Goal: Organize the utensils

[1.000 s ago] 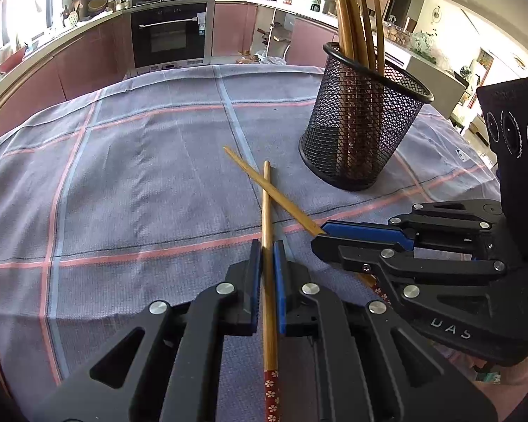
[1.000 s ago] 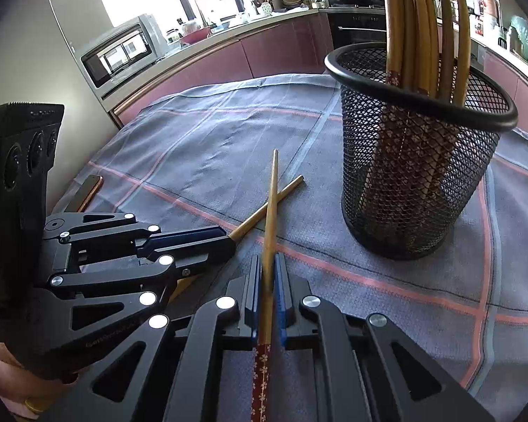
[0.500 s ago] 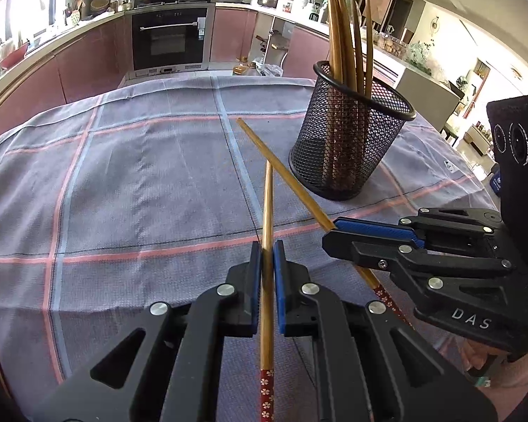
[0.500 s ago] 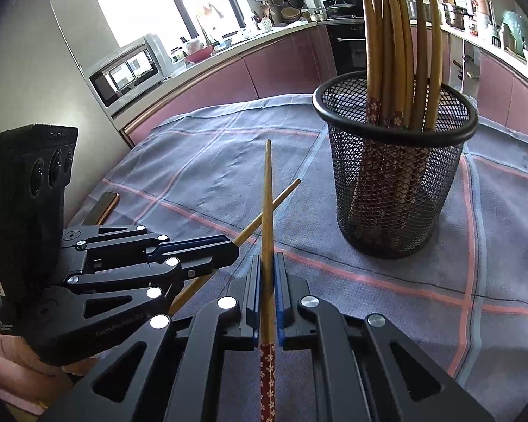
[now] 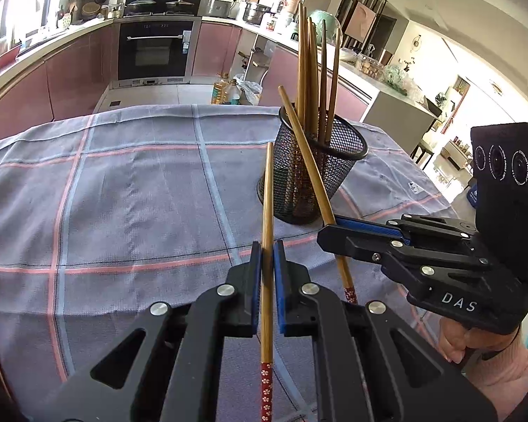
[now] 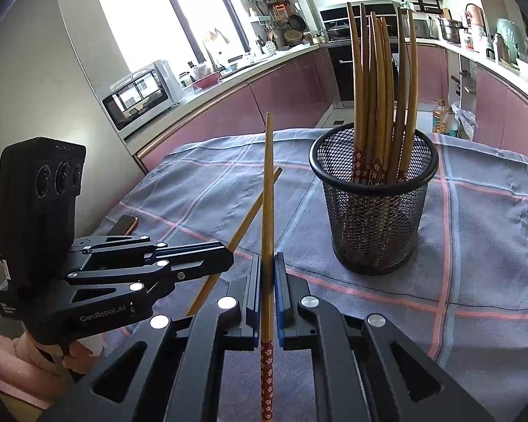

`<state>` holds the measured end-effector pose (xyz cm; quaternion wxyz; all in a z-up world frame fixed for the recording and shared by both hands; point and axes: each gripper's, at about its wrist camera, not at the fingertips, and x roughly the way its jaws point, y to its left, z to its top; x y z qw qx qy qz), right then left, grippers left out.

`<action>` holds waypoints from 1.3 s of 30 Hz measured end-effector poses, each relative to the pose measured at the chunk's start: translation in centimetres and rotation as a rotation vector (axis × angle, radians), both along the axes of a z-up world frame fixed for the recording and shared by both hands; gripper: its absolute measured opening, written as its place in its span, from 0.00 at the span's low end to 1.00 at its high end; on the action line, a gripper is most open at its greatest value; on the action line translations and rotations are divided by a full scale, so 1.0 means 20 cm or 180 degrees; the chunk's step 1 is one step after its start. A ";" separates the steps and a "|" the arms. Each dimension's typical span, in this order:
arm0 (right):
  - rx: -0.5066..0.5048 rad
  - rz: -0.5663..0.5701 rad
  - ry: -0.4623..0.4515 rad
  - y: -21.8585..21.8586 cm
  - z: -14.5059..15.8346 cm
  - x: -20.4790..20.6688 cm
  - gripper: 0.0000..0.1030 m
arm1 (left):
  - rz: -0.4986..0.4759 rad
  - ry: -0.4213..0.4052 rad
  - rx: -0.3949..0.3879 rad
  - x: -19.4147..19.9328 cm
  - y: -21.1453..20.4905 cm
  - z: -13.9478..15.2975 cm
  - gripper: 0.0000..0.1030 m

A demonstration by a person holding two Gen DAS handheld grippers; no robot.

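Each gripper is shut on one wooden chopstick with a red flowered end. My left gripper (image 5: 267, 246) holds its chopstick (image 5: 268, 204) lifted above the cloth, tip pointing ahead. My right gripper (image 6: 267, 258) holds its chopstick (image 6: 268, 190) raised, tip up. In the left wrist view the right gripper (image 5: 329, 234) is at the right, its chopstick (image 5: 304, 154) slanting across the black mesh holder (image 5: 313, 176). In the right wrist view the holder (image 6: 375, 207) stands ahead to the right with several chopsticks upright in it. The left gripper (image 6: 225, 253) is at the left.
The table is covered by a grey-blue checked cloth (image 5: 123, 193). A phone (image 6: 125, 225) lies near the table's left edge in the right wrist view. Kitchen counters, an oven (image 5: 155, 52) and a microwave (image 6: 137, 95) stand beyond the table.
Both grippers have lifted their chopsticks off the cloth and risen. The holder now sits lower and farther away in both views.
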<state>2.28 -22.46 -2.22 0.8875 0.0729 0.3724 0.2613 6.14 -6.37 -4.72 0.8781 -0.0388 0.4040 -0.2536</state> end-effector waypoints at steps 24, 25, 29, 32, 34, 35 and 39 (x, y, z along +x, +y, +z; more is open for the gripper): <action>0.0087 -0.0100 -0.0171 -0.04 0.08 -0.04 0.06 | -0.0044 -0.0133 -0.0192 -0.04 0.02 0.11 0.07; 0.0093 -0.0105 -0.0176 -0.04 0.08 -0.04 0.06 | -0.0047 -0.0137 -0.0195 -0.04 0.02 0.11 0.07; 0.0102 -0.0125 -0.0196 -0.05 0.09 -0.05 0.06 | -0.0053 -0.0146 -0.0208 -0.04 0.02 0.12 0.07; 0.0110 -0.0136 -0.0211 -0.06 0.10 -0.04 0.06 | -0.0056 -0.0158 -0.0213 -0.04 0.01 0.12 0.07; 0.0122 -0.0140 -0.0220 -0.07 0.11 -0.04 0.06 | -0.0057 -0.0168 -0.0210 -0.04 0.01 0.13 0.07; 0.0120 -0.0146 -0.0229 -0.08 0.11 -0.04 0.06 | -0.0058 -0.0168 -0.0213 -0.04 0.01 0.13 0.07; 0.0121 -0.0162 -0.0251 -0.09 0.12 -0.04 0.06 | -0.0061 -0.0178 -0.0215 -0.03 0.01 0.13 0.07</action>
